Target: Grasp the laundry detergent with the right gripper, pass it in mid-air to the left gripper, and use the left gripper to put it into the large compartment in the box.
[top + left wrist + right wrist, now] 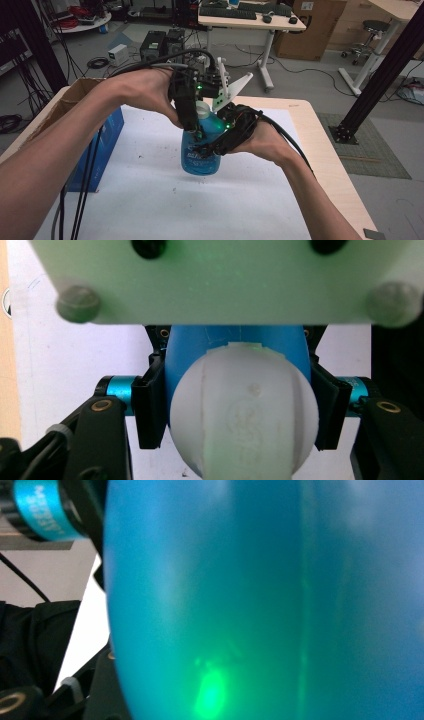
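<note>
Blue bottle (200, 160), centre of the high view: translucent, glossy, smooth plastic. Its cap (245, 415), centre of the left gripper view: matt white plastic with moulded seams. Left gripper (240, 410): matt black plastic jaws, blue anodised metal pins. Table (320, 145): pale wood edge, matt white sheet. Cardboard box (75, 92), left: matt.

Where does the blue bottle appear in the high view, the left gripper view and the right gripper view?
High view: blue bottle at centre, standing on the white tabletop, between both grippers.
Left gripper view: centre, seen from above, its white cap between the black jaws.
Right gripper view: its blue wall spans most of the frame.
Shared landmark: the white tabletop.
</note>
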Tool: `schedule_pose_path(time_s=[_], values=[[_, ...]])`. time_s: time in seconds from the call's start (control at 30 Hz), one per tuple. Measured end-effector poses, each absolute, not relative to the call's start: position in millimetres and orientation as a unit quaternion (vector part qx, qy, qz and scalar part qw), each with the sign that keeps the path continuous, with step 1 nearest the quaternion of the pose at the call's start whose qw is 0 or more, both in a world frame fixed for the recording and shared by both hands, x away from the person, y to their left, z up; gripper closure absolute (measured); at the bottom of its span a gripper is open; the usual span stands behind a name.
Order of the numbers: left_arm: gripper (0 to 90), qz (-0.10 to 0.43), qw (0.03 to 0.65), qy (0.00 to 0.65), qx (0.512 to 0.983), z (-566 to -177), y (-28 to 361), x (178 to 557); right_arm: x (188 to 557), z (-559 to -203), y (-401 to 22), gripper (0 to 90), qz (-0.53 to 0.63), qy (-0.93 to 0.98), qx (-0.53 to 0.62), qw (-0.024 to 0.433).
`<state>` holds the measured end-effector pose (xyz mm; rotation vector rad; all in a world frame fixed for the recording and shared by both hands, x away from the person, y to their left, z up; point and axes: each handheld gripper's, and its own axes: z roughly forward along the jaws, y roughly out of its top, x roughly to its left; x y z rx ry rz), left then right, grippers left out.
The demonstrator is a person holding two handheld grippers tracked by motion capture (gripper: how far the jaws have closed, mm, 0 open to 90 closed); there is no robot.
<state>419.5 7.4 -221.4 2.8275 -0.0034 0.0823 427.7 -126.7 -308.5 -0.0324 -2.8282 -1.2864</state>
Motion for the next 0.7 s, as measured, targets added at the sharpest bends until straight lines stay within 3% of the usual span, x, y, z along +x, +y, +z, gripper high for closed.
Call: schedule_pose_path(time_s=[0.2, 0.7], values=[[38.2, 0.035, 0.149, 0.001, 0.988, -220.1, 11.0, 418.7, 427.4, -312.1, -130.8, 33.3, -0.405, -0.914, -0.014, 0.006], [38.2, 0.042, 0.131, 0.046, 0.990, -204.8, 38.2, 419.2, 420.8, -296.5, -169.5, 24.4, -0.377, -0.924, -0.055, -0.031]])
